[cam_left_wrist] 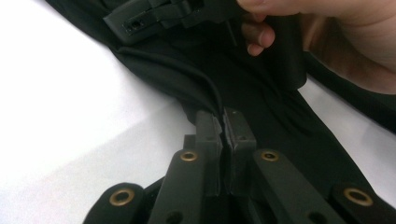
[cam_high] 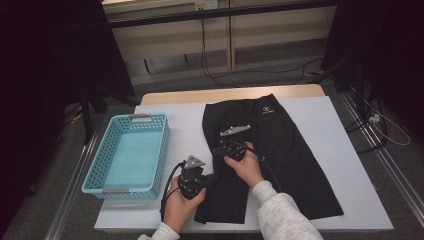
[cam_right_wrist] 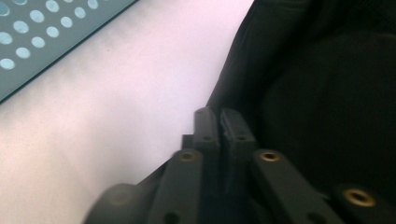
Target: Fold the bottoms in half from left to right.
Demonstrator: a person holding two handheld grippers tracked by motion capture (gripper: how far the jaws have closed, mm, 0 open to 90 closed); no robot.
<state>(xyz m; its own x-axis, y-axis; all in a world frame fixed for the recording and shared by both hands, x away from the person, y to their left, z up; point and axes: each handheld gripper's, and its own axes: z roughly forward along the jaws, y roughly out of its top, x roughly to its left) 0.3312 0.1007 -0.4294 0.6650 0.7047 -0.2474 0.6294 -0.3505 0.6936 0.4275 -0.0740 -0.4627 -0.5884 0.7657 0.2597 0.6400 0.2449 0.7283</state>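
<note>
White tabletop (cam_high: 320, 150) with a wooden far edge, dark curtains at both sides. Black fabric shorts with a small white logo (cam_high: 280, 150) lie flat on the table's middle and right; a light-blue perforated plastic basket (cam_high: 127, 155) stands just beside them on the left. Left gripper (cam_left_wrist: 225, 122): jaws closed together, pinching the shorts' left hem, seen in the left gripper view. Right gripper (cam_right_wrist: 219, 122): jaws closed at the shorts' left edge farther up; fabric lies at the tips, though whether it is pinched between them cannot be told. Both hands rest over the garment's near half.
</note>
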